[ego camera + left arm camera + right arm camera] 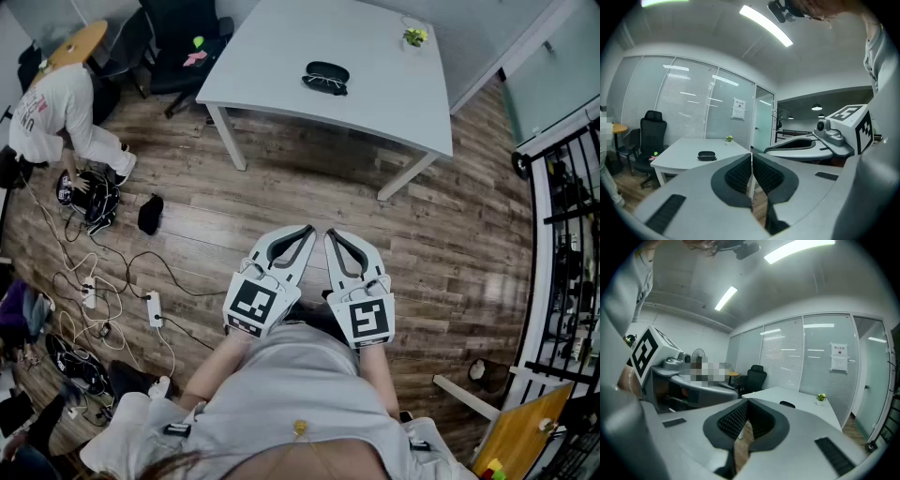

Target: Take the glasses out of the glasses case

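At the far left of the head view, one person (56, 103) is crouching over gear on the wooden floor (309, 187), with one round wooden table (80, 42) standing behind them. Loose cables (122, 258) are trailing across the boards there, and two white power strips (152, 307) are lying among them, with one small dark bundle (150, 214) just beyond. One black office chair (183, 37) is sitting at the left end of the one white table (281, 56).

One glasses case (327, 71), black, is lying on that table toward its middle, well apart from both of your grippers. A dark shape is touching its near side, too small to make out. A stretch of floor and the table's near edge are lying between you and the case. One small potted plant (415, 37) is standing near the table's far right corner.

You are holding two grippers close to your body. The left gripper (303, 234) is pointing toward the table with its jaws pressed together on nothing. The right gripper (334, 236), just beside it, is likewise closed and empty. At the right, one black railing (562, 216) is running along the edge, and one yellow board (520, 431) is leaning at the lower corner.
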The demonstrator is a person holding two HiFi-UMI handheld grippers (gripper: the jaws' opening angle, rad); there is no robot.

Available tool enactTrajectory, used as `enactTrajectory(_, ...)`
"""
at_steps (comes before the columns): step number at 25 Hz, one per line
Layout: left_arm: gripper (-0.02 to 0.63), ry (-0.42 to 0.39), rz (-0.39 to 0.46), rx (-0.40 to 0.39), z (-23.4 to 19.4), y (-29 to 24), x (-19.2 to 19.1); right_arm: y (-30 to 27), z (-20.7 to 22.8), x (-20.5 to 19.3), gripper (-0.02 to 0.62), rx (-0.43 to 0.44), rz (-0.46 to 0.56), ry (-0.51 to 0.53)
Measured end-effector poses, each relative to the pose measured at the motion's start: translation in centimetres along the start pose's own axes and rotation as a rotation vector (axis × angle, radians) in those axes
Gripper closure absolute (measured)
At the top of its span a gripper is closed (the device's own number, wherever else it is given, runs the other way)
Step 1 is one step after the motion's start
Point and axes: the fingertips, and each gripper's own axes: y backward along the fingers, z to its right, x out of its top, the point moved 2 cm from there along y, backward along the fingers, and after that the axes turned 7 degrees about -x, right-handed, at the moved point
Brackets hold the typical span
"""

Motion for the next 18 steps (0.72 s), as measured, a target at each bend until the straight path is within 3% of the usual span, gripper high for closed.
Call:
enactTrajectory(5, 0.566, 0.006, 0.025, 0.025, 0.1, 0.1, 0.0, 0.4, 0.2, 0.2, 0.573, 0.010, 0.030, -0.039)
enactTrajectory(8, 0.465, 0.021, 0.029, 0.020, -0.1, 0.3, -0.2, 0.4, 0.2, 0.1, 0.504, 0.021, 0.030, -0.055)
enactTrajectory(18, 0.466, 0.038, 0.018, 0.024, -0.9, 0.5, -0.5, -0.5, 0.3, -0.4, 0.496, 0.030, 0.013, -0.058)
